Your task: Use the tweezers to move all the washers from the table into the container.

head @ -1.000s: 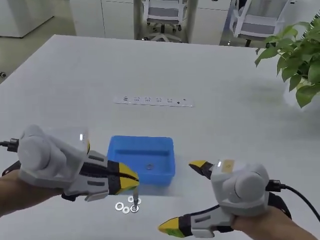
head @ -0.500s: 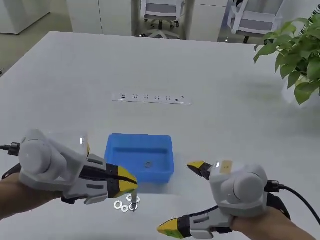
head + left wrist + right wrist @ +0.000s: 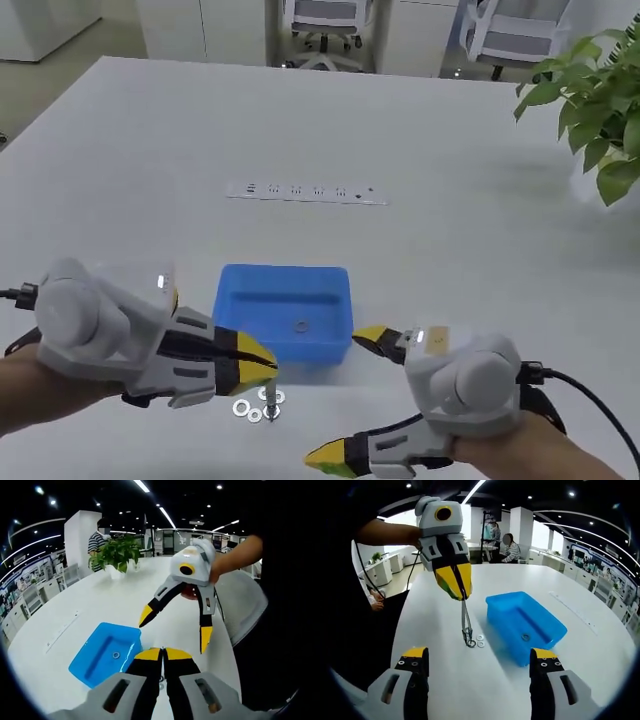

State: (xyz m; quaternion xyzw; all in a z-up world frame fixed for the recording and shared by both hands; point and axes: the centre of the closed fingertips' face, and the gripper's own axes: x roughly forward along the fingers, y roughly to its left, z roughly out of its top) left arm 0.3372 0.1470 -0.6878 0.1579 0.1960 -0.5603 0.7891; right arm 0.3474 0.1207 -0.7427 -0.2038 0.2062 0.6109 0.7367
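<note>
The left claw (image 3: 268, 364) is pressed together on the tweezers (image 3: 465, 622), which hang down from it to the table (image 3: 450, 230) just in front of the container (image 3: 228, 305). Their tips sit in a small cluster of washers (image 3: 480, 637) lying flat, close to the container's near wall. I cannot tell whether the tips have one pinched or only touch it. 1 washer (image 3: 301, 326) lies inside the container already. The right claw (image 3: 345, 397) is spread wide and holds nothing; it hovers beside the container's near right corner.

My judgement is that the pick is the risky part. The washers are thin and flat on a smooth table, so the tips may skid off and push the cluster apart instead of gripping 1. The washers lie almost touching, so 2 may come up together and 1 may drop on the way. The tweezers are held only by the claw's squeeze, so pressing them hard on the table could twist them in its grip. The lift must also clear the near wall; a knock there could shake the washer loose outside the container.
</note>
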